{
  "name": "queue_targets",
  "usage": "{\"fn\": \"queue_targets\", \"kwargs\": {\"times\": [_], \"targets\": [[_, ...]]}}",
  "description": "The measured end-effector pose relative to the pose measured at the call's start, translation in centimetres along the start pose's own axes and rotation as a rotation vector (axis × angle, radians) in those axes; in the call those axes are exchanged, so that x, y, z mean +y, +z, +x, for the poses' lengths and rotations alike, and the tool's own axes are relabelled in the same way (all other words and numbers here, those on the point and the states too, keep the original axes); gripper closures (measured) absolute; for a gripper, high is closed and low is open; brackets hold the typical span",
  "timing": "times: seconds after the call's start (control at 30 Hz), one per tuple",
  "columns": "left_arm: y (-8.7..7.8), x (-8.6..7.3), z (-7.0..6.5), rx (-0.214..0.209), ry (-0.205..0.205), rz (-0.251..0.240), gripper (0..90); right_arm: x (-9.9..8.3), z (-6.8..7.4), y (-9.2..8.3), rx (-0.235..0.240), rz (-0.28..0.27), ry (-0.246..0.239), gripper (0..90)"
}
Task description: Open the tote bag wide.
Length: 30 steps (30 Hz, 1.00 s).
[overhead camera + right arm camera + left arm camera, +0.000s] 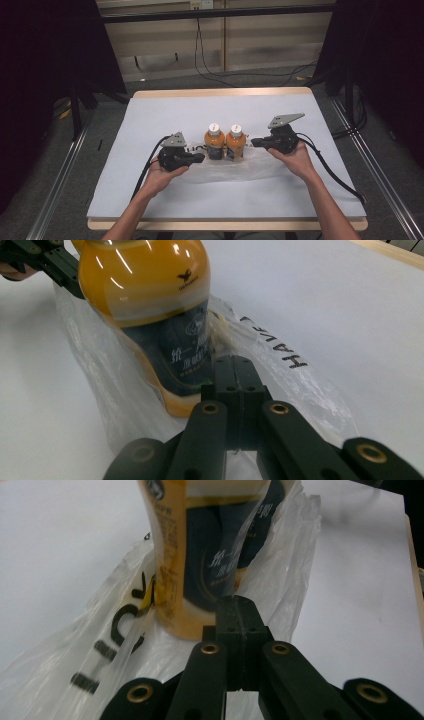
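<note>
Two orange drink bottles with white caps, one [215, 141] on the left and one [235, 141] on the right, stand side by side on a clear plastic bag [240, 167] with black lettering. My left gripper [202, 157] is at the bag's left edge, its jaws pressed together on the film. In the left gripper view the gripper [239, 602] sits just before a bottle [200, 555], and the bag [100, 645] rises around it. My right gripper [254, 142] is at the right edge. In the right gripper view its shut tips [235, 362] pinch the bag [280, 375] by the bottle [150, 305].
A white sheet [150, 115] covers the wooden table [220, 93]. Cables trail from both grippers toward the front edge. Dark curtains and metal rails flank the table, and floor cables lie beyond its far edge.
</note>
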<state>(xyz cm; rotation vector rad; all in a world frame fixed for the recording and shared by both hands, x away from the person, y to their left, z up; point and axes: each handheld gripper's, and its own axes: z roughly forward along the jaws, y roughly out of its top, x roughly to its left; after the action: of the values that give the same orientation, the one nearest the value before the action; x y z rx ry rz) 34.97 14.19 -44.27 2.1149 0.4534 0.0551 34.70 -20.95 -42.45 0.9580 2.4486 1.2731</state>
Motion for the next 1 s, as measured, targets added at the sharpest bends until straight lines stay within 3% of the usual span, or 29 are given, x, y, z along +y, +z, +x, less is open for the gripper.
{"fn": "queue_targets", "kwargs": {"times": [0.37, 0.63, 0.9, 1.0], "targets": [[2.4, 1.2, -1.5, -0.032, 0.03, -0.004, 90.0, 1.6, -0.6, 1.3, 0.002, -0.026, 0.002, 90.0], [3.6, 1.5, -1.8, -0.016, 0.013, -0.006, 90.0, 2.6, -0.9, 2.9, 0.023, -0.014, -0.02, 90.0], [5.0, 1.9, -1.9, -0.007, 0.011, 0.002, 90.0, 2.3, -0.8, 4.3, 0.066, 0.016, -0.016, 90.0], [5.6, 1.6, -1.8, -0.001, 0.017, 0.029, 90.0, 2.0, -0.8, 4.8, 0.067, 0.031, -0.005, 90.0]]}}
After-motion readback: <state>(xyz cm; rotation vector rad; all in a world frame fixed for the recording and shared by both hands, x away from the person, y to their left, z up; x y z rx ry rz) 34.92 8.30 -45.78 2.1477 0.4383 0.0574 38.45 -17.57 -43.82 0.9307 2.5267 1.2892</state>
